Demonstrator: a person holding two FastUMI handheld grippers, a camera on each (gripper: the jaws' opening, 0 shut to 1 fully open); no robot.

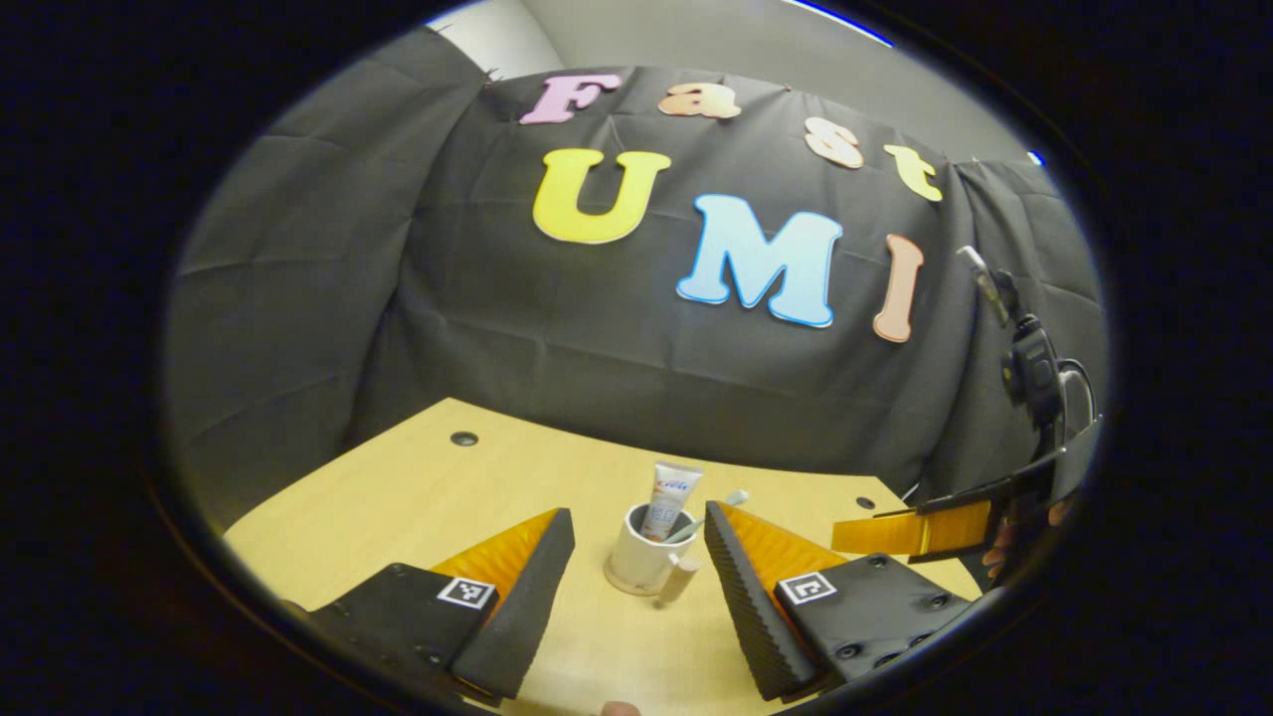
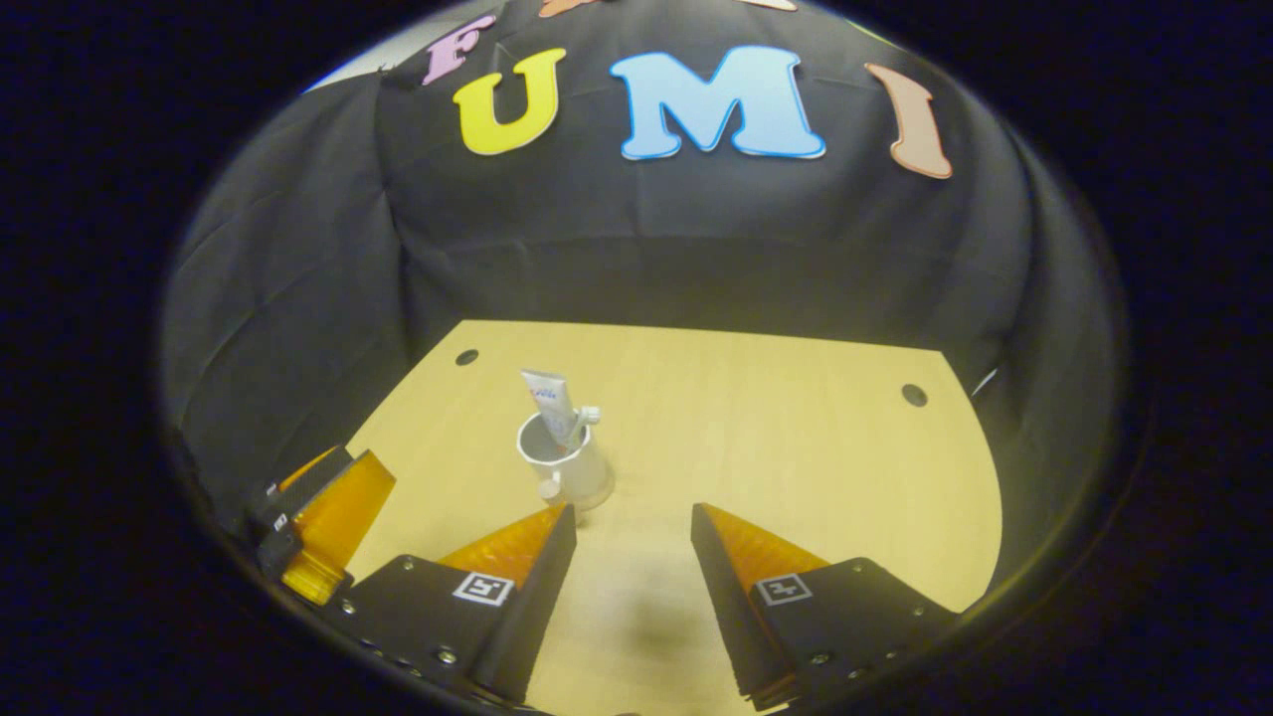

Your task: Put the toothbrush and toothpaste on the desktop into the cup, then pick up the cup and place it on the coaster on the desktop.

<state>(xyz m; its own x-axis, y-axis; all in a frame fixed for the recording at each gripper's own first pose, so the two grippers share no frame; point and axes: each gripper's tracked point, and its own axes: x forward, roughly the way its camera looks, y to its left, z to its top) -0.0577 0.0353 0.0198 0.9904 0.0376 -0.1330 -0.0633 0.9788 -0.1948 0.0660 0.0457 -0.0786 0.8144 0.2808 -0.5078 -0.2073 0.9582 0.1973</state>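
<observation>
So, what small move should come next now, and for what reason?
Probably ease the left gripper forward, jaws open, to close on the cup. The toothpaste and toothbrush already stand in it, and it sits right between the open fingers. I cannot make out the coaster.

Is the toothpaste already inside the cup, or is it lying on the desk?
Inside: the toothpaste stands upright in the cup, its top above the rim.
</observation>
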